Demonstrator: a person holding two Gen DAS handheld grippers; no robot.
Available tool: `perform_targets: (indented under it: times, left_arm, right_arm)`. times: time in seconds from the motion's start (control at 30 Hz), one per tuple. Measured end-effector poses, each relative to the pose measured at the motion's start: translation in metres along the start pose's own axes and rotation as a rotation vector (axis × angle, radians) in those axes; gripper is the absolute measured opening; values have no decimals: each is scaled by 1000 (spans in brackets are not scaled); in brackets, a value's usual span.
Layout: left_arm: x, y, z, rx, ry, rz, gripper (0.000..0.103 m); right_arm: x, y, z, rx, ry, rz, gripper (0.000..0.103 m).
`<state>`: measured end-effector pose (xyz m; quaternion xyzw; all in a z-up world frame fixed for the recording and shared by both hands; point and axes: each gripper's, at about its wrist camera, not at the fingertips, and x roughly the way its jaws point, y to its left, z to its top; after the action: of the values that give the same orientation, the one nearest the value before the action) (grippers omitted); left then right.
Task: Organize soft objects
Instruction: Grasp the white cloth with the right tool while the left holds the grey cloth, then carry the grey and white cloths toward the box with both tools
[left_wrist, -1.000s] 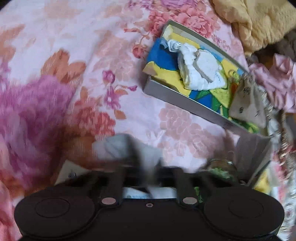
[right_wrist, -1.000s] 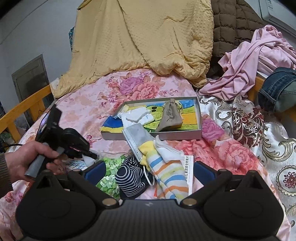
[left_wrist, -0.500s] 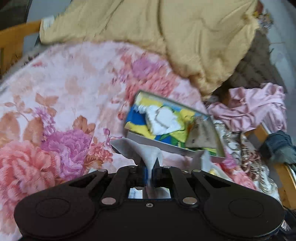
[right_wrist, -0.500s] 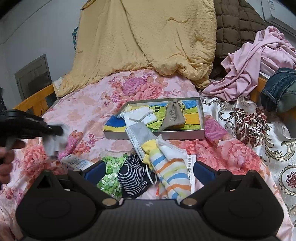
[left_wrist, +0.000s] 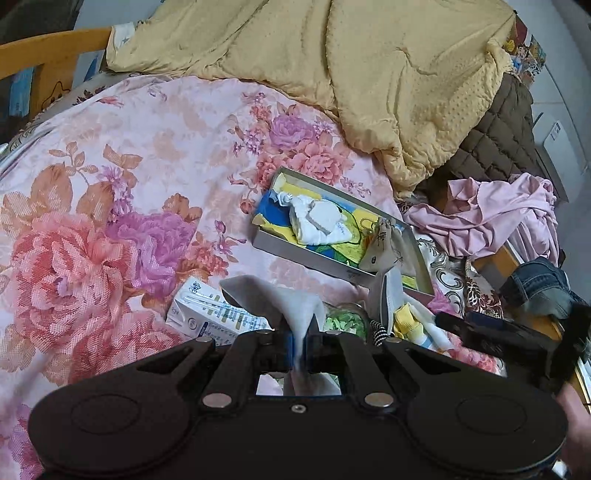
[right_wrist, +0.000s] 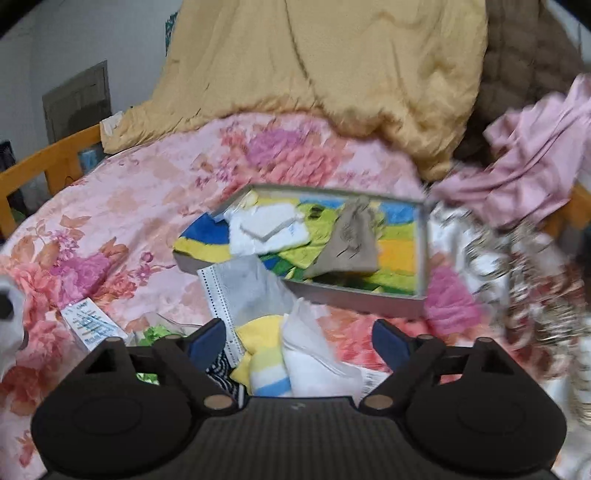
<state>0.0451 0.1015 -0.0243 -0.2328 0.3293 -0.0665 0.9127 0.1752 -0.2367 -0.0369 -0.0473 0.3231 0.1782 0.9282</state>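
Grey cloth (left_wrist: 291, 306) hangs clamped in the left tool (left_wrist: 302, 345) above the bed (left_wrist: 122, 155); the right tool (right_wrist: 299, 341) is closing around striped socks (right_wrist: 269, 365), not yet gripping.

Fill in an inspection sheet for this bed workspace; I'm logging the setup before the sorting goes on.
Surface: floral bedspread, rumpled.
Job's things: shallow box holding a white folded cloth and a tan pouch; striped sock and face mask lie in front of it.
Clutter: paper carton, yellow quilt, pink garment, jeans.
Grippers: left gripper shut on a grey cloth; right gripper closing over the sock, pads apart from it.
Cables: nothing seen.
Surroundings: wooden bed rail, wall.
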Motion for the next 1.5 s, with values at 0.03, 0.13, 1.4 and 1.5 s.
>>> perform_targets:
  times: [0.03, 0.13, 1.4, 1.5]
  left_arm:
    - [0, 0, 0, 2, -2, -1, 5]
    - [0, -1, 1, 2, -1, -4, 5]
    - [1, -20, -8, 41, 7, -27, 7]
    - [2, -24, -7, 47, 5, -38, 7]
  right_arm:
    - [7, -5, 0, 20, 21, 28, 83]
    - [23, -20, -4, 97, 51, 72, 82]
    - [-52, -20, -39, 219, 21, 190, 6]
    - [-64, -24, -40, 253, -18, 195, 5]
